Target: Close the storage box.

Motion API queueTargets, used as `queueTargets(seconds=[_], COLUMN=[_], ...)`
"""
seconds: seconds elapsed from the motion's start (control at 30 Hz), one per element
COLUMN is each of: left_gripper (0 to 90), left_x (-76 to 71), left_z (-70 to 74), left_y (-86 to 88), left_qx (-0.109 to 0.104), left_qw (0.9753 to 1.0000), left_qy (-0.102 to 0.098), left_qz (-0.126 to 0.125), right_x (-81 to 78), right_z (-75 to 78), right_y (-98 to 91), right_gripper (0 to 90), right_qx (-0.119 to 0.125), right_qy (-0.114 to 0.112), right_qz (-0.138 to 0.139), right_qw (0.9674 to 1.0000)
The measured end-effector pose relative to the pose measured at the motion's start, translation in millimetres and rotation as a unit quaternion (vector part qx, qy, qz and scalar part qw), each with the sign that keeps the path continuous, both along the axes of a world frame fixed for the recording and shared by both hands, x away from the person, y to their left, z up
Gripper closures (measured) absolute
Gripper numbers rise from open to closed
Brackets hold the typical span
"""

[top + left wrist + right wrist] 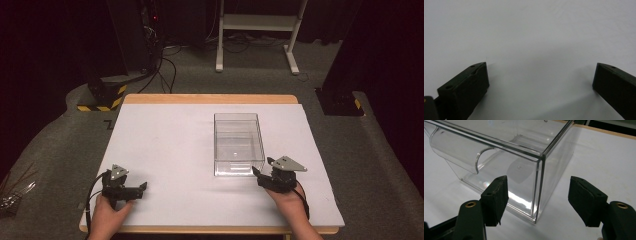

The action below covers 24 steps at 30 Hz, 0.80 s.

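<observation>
A clear plastic box (238, 144) stood right of centre on the white tabletop (165, 150). The right hand-held gripper (263, 175), jaws spread, pointed at its near corner. At lower left, the left hand-held gripper (142, 189) was spread over bare tabletop.

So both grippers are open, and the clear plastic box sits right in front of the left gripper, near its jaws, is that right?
Not quite. Both grippers are open, but the clear plastic box sits in front of the right gripper, not the left. The right gripper view shows the box's corner just ahead of its spread jaws; the left gripper faces only bare white table, as the left gripper view shows.
</observation>
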State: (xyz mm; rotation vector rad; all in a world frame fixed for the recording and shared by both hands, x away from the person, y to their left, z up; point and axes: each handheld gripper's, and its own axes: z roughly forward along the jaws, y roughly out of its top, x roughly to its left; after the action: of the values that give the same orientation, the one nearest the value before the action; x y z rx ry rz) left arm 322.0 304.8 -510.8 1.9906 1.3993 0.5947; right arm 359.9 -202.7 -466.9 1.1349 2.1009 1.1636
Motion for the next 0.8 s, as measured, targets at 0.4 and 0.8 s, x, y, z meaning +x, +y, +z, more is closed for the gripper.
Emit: queueTargets(seconds=[0.4,0.8], left_gripper=[0.7,0.6], left_x=[0.0,0.1], left_z=[0.0,0.0], left_y=[0.0,0.0], left_qx=[0.000,0.000], left_qw=[1.0000,1.0000], left_qy=[0.000,0.000], left_qz=[0.000,0.000], right_x=[11.0,18.9], right_z=[0.5,-2.0], right_y=[0.2,-1.1], right_gripper=[33.2,32.9], right_qx=[0.000,0.006], right_qy=[0.001,0.005], right_qz=[-0.012,-0.025], right_qw=[0.9999,0.9997])
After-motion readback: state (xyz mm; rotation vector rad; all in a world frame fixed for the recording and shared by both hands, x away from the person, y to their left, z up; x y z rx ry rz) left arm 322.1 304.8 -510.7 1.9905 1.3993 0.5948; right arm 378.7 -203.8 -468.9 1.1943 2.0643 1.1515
